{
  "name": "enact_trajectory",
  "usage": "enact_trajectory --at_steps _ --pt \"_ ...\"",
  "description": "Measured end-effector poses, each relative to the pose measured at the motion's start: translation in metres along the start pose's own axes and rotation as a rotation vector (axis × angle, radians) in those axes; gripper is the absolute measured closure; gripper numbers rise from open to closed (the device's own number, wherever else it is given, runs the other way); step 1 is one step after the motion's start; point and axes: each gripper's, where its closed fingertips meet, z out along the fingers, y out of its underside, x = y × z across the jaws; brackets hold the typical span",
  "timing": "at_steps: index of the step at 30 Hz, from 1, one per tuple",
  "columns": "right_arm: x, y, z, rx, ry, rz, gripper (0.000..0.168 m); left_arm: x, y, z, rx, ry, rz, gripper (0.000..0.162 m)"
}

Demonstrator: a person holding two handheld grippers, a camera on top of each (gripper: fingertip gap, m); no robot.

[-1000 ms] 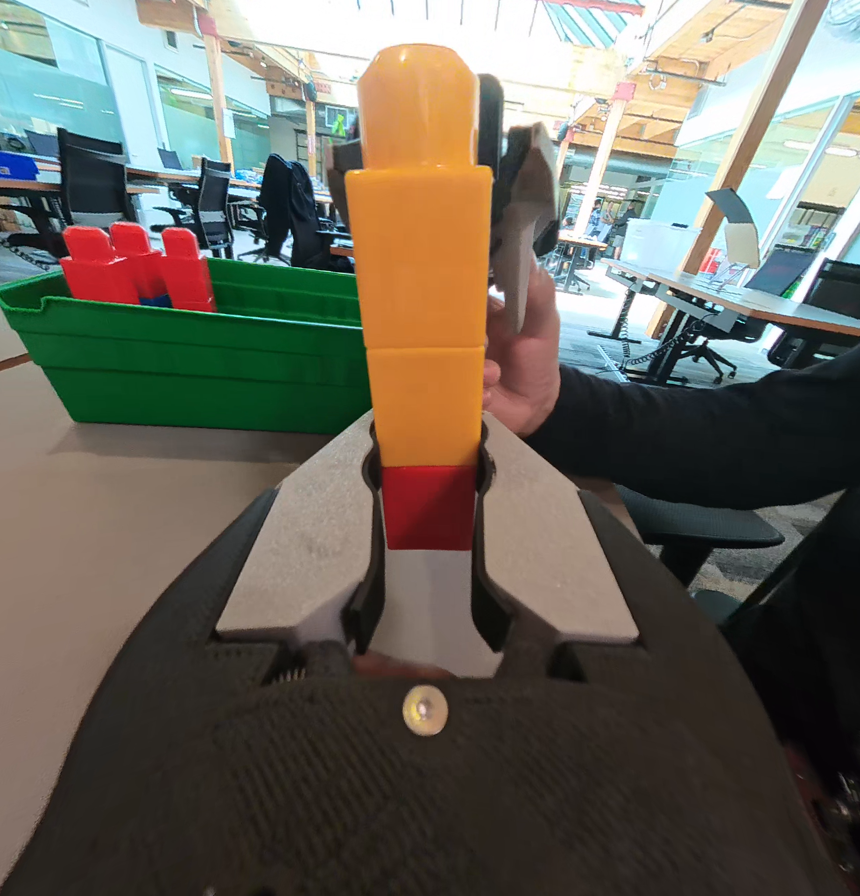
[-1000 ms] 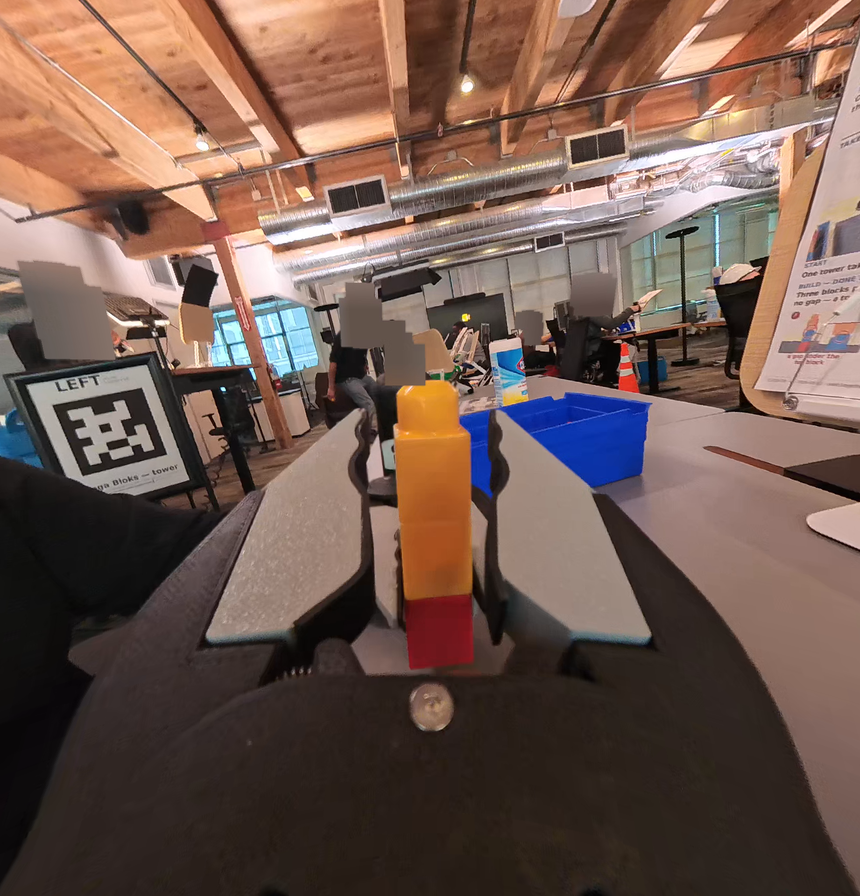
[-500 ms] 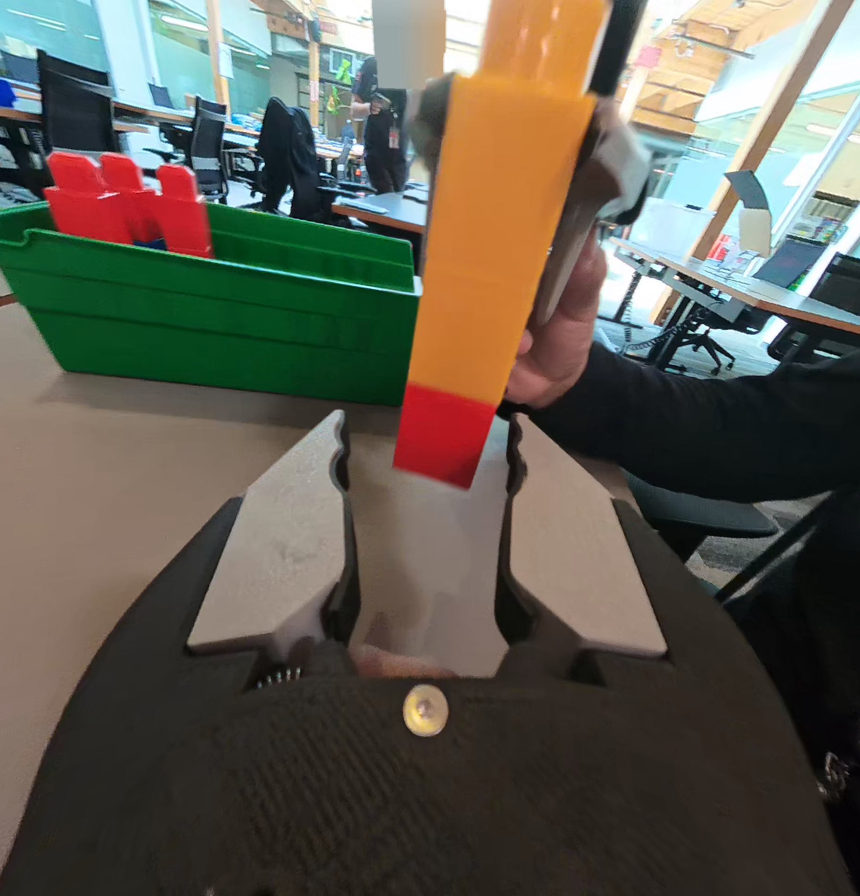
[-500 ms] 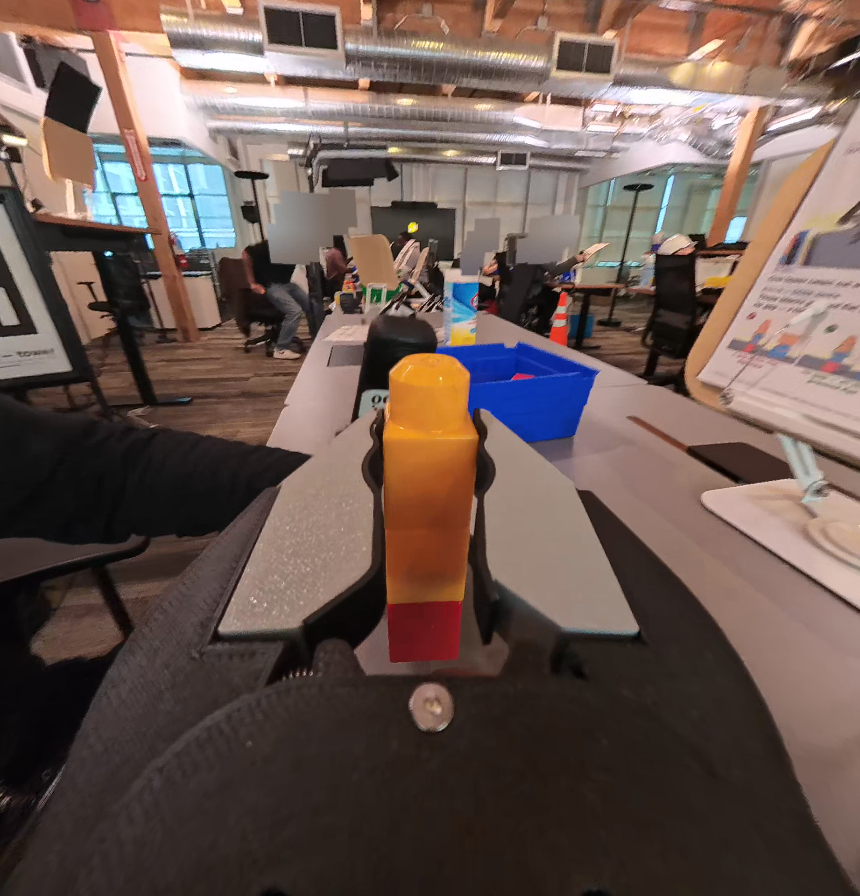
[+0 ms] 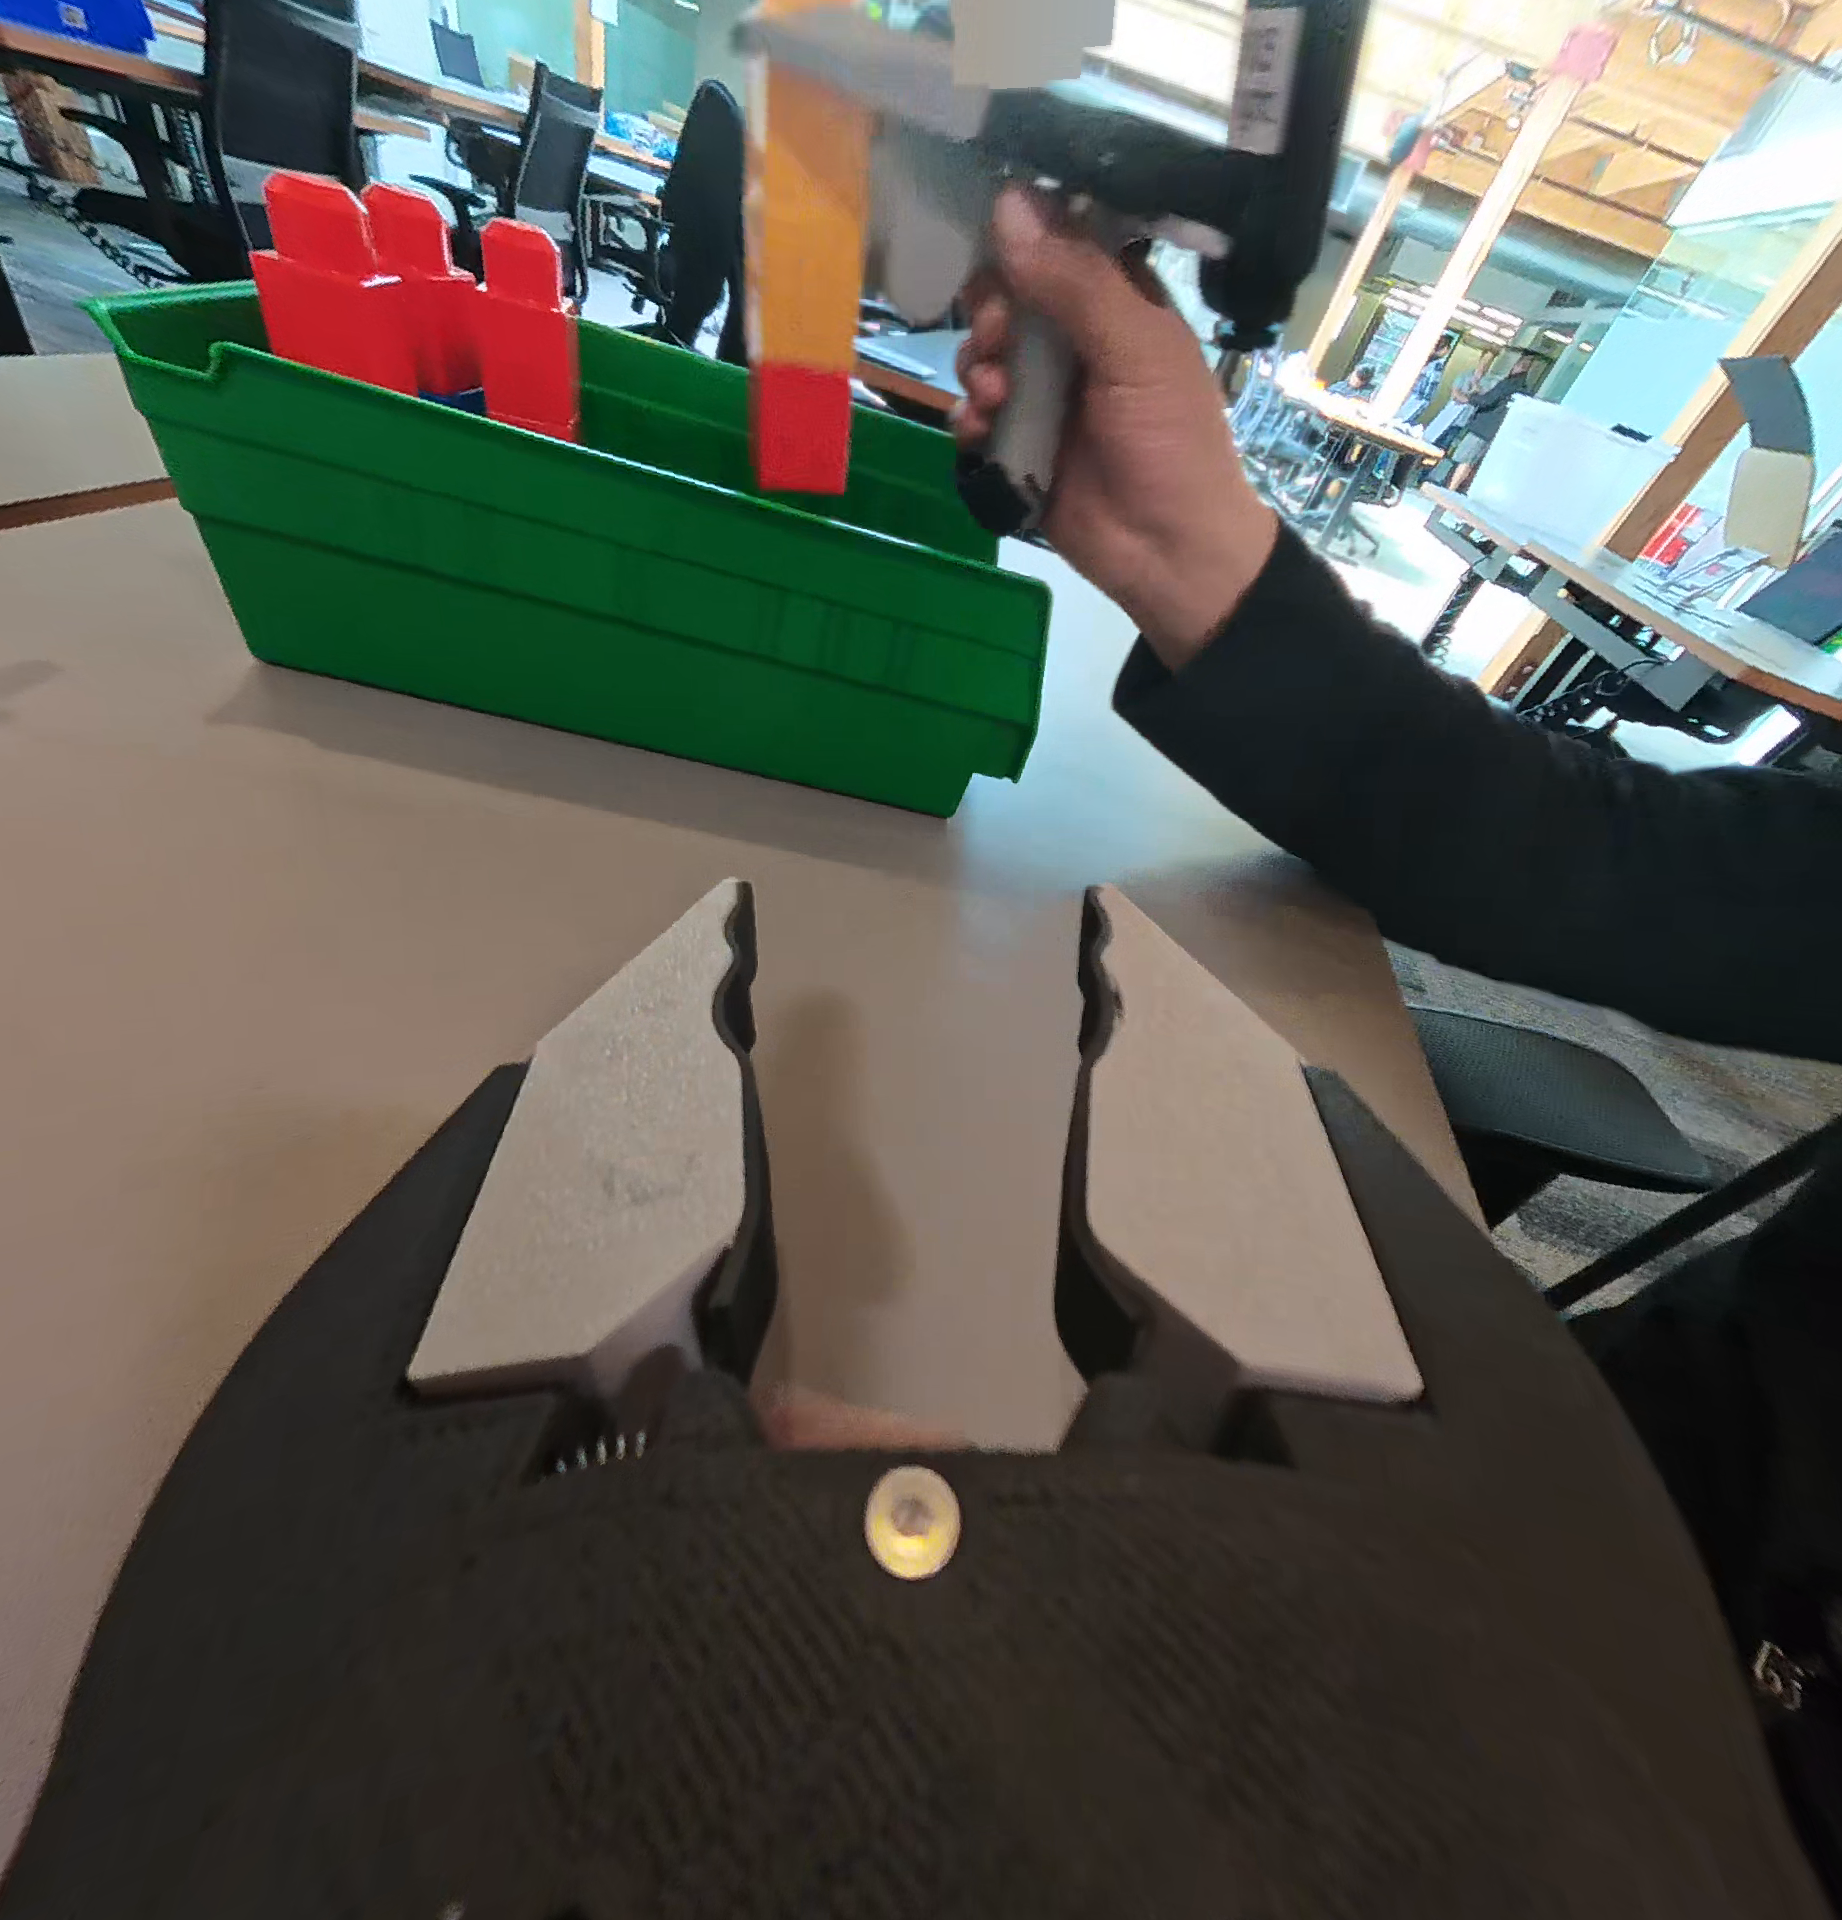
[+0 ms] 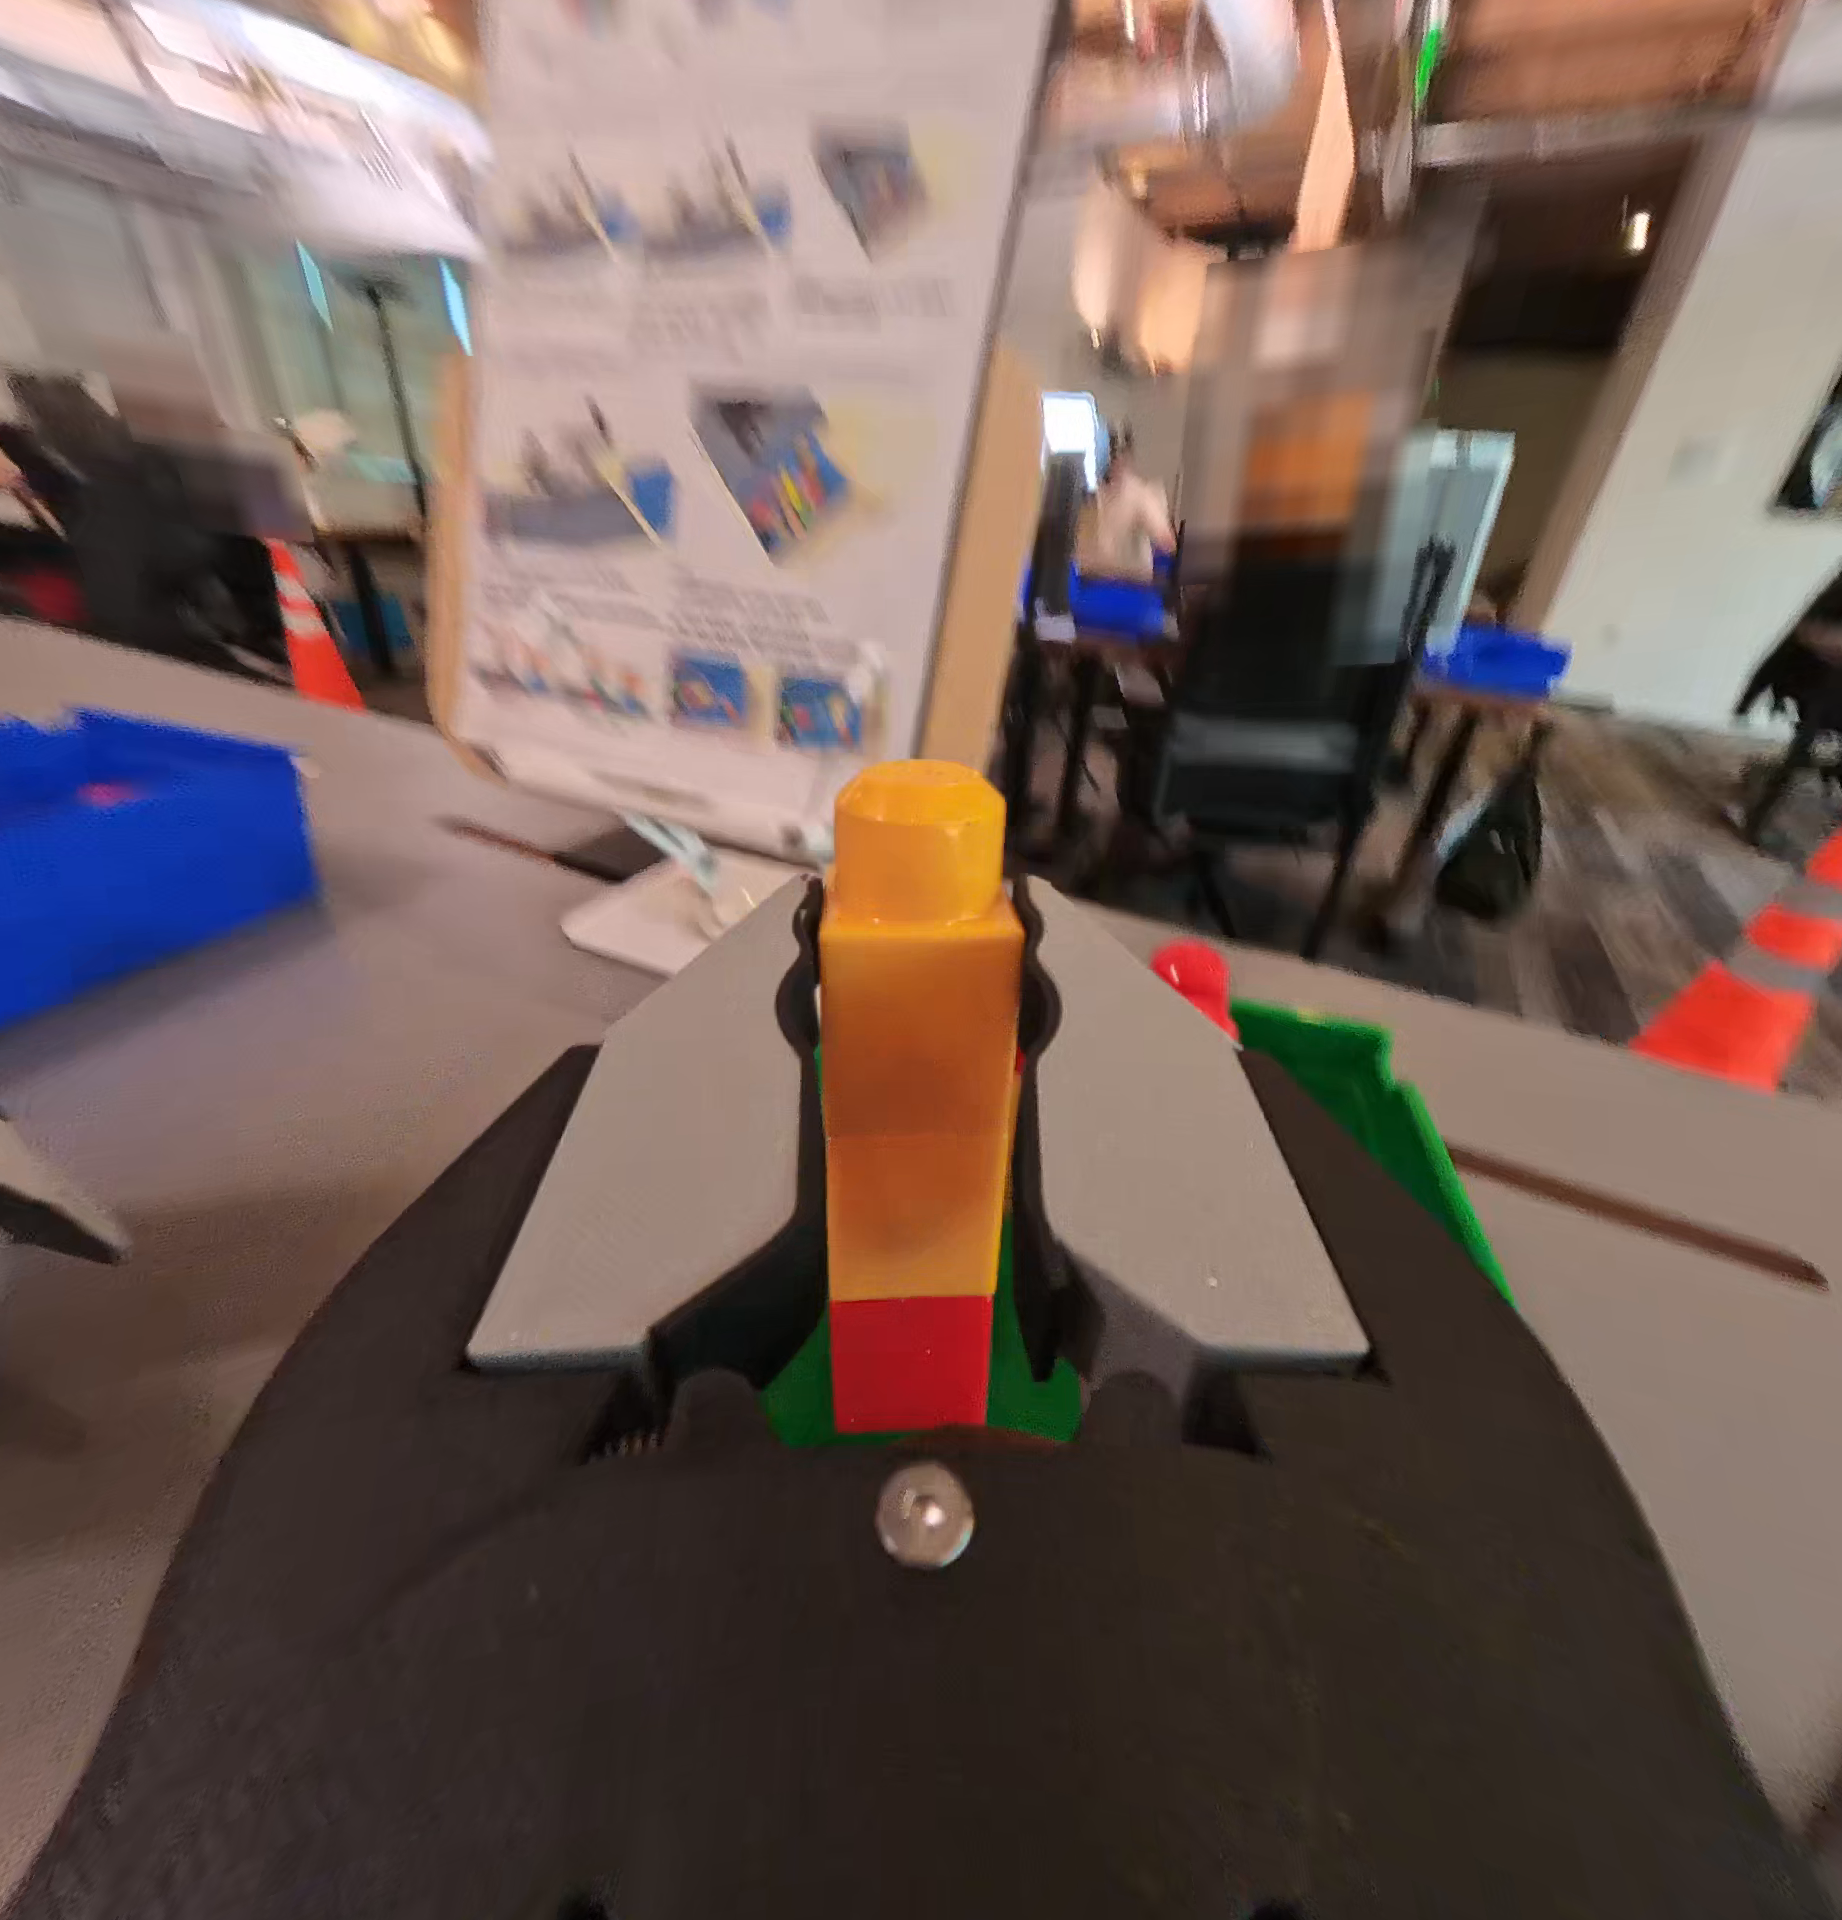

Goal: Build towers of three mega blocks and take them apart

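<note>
Tower point(image 6: 912, 1143) of two orange blocks on a red one sits clamped in the right hand-held gripper point(image 6: 917, 997), carried above the green bin point(image 5: 605, 623) — lower it upright, gently. Left hand-held gripper point(image 5: 912, 966) hangs apart and empty over the worktop point(image 5: 273, 883).

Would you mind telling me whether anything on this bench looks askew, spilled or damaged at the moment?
Nothing stands out. The tower is straight and whole in the right gripper, two orange blocks on a red one, held above the green bin. The red blocks stand upright inside it. The left gripper is open and empty.
</note>
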Motion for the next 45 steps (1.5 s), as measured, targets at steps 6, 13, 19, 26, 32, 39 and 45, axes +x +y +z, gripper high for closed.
enact_trajectory --at_steps 6,13,19,26,32,39,45 --pt "0.021 0.056 0.056 -0.245 0.046 -0.068 0.135 0.001 0.004 0.002 -0.029 -0.007 0.022 0.104" --pt "0.027 0.077 0.097 -0.24 0.052 0.04 0.135 -0.001 0.004 0.0 -0.027 -0.008 0.007 0.106" --pt "0.03 0.1 0.101 -0.28 0.048 0.096 0.134 0.004 0.006 0.001 -0.041 0.002 0.037 0.108" --pt "0.028 0.108 0.097 -0.339 0.062 0.05 0.134 0.005 0.007 0.002 -0.049 0.001 0.056 0.109" --pt "0.031 0.11 0.096 -0.381 0.129 -0.073 0.134 0.003 0.006 0.001 -0.043 0.0 0.039 0.108" --pt "0.041 0.11 0.097 -0.378 0.195 -0.074 0.134 0.004 0.007 0.001 -0.047 0.003 0.044 0.108" --pt "0.039 0.096 0.094 -0.319 0.179 -0.045 0.114 0.002 0.006 0.0 -0.045 0.002 0.031 0.108"
